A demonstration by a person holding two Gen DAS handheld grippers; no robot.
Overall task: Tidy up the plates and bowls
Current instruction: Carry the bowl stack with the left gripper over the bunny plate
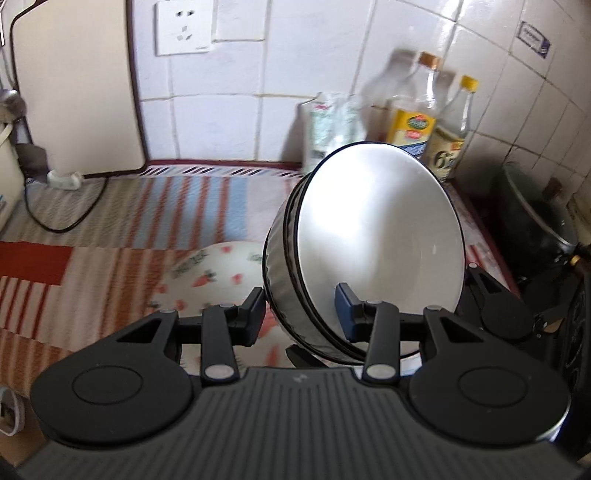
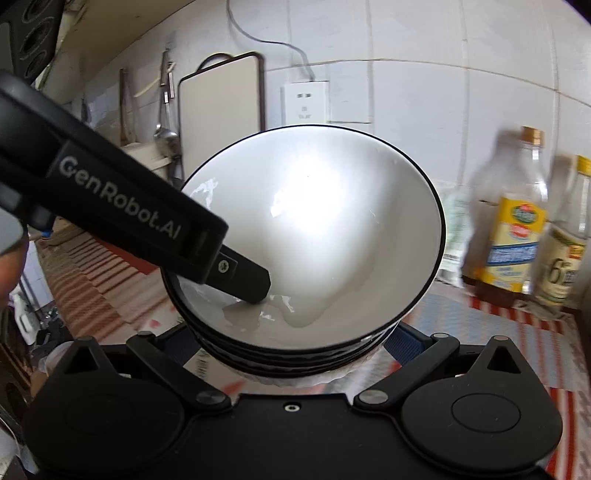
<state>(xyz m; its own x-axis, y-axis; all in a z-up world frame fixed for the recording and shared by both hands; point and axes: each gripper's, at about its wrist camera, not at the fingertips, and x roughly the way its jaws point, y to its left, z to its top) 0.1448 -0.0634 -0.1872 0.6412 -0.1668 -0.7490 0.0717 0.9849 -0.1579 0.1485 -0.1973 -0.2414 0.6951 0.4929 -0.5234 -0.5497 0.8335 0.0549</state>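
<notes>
Nested white bowls with black rims (image 1: pixel 369 236) hang tilted above the striped cloth (image 1: pixel 147 214). My left gripper (image 1: pixel 301 299) is shut on the wall of the bowls, one finger inside (image 1: pixel 347 302) and one outside (image 1: pixel 255 310). In the right wrist view the bowls (image 2: pixel 332 221) sit between the blue pads of my right gripper (image 2: pixel 295 343), which is shut on the lower sides of the stack. The left gripper's finger (image 2: pixel 243 277) reaches in from the left. A white plate with a red and green pattern (image 1: pixel 218 273) lies on the cloth below.
A cutting board (image 1: pixel 77 92) leans on the tiled wall beside a socket (image 1: pixel 183 27), with a cable (image 1: pixel 55 218) across the cloth. Bottles (image 1: pixel 417 110) and a bag (image 1: pixel 332 125) stand at the back right. A dark pot (image 1: pixel 539 218) sits far right.
</notes>
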